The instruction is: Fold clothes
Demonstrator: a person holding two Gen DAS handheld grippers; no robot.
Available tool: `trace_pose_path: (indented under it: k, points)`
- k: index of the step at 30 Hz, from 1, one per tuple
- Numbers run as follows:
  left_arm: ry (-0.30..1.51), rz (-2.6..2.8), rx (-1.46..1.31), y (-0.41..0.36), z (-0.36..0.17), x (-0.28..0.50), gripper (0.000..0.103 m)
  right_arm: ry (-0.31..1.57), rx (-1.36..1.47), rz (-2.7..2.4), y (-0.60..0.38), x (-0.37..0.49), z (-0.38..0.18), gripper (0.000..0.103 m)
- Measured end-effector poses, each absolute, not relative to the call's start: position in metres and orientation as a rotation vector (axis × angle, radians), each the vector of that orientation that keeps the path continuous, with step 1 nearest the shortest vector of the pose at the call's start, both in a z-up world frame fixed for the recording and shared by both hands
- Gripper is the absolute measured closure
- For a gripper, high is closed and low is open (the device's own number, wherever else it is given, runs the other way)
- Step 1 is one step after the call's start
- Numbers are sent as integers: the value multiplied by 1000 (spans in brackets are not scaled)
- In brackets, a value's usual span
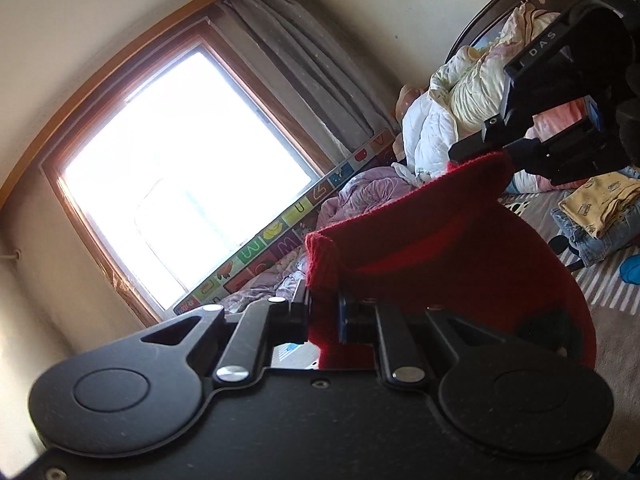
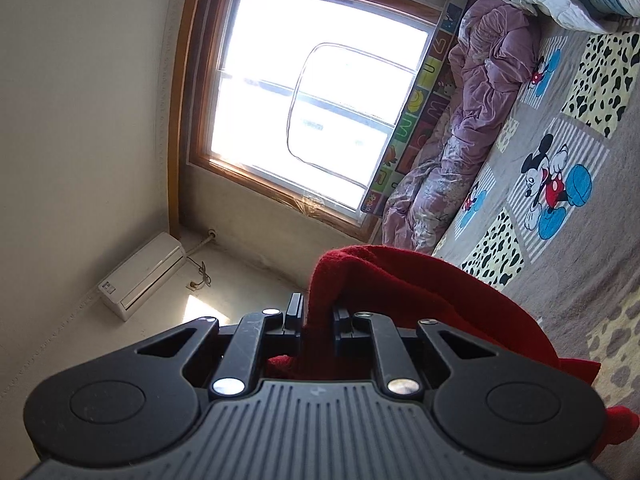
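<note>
Left wrist view first: my left gripper (image 1: 322, 312) is clenched on a red knit garment (image 1: 420, 240), its fingers (image 1: 300, 300) pinching a ribbed, rolled hem that stands up above them. The cloth is thick and woolly, and it sags in a broad curve up and to the right, where my right gripper (image 1: 486, 152) grips the other end, its black boxy body tilted across the corner of the picture. The garment hangs between my two hands, lifted clear of the bed (image 1: 608, 352).

Only this view shows the folded pile (image 1: 600, 216) on the bed: a soft yellow printed piece on top of blue denim. Behind it lie puffy quilted bedding (image 1: 452, 120) in white and pale yellow, and a grey pleated curtain (image 1: 304, 56) beside the bright window (image 1: 180, 172).

Right wrist view: my right gripper (image 2: 318, 320) is clamped on a bunched fold of the same red garment (image 2: 420, 296), which spills fuzzy and crumpled to the right over the linkage. Only here can I see the bedsheet's cartoon mouse print (image 2: 552, 184) and black-spotted patches, the shiny crinkled mauve quilt (image 2: 472, 116) along the alphabet-printed bumper (image 2: 420, 100), and a white air conditioner (image 2: 142, 276) on the cream wall. My left gripper does not appear in this view.
</note>
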State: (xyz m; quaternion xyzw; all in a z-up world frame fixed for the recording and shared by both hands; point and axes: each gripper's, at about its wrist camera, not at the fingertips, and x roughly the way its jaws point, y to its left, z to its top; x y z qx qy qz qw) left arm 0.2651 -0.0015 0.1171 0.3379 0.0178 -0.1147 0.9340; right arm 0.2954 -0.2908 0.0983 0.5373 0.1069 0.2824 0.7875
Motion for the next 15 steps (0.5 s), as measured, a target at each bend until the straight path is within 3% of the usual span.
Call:
trace_pose_path:
  k: [15]
  points:
    - [33,-148,665,-22,88,328,91,177,1064,553,-290,361,84,88]
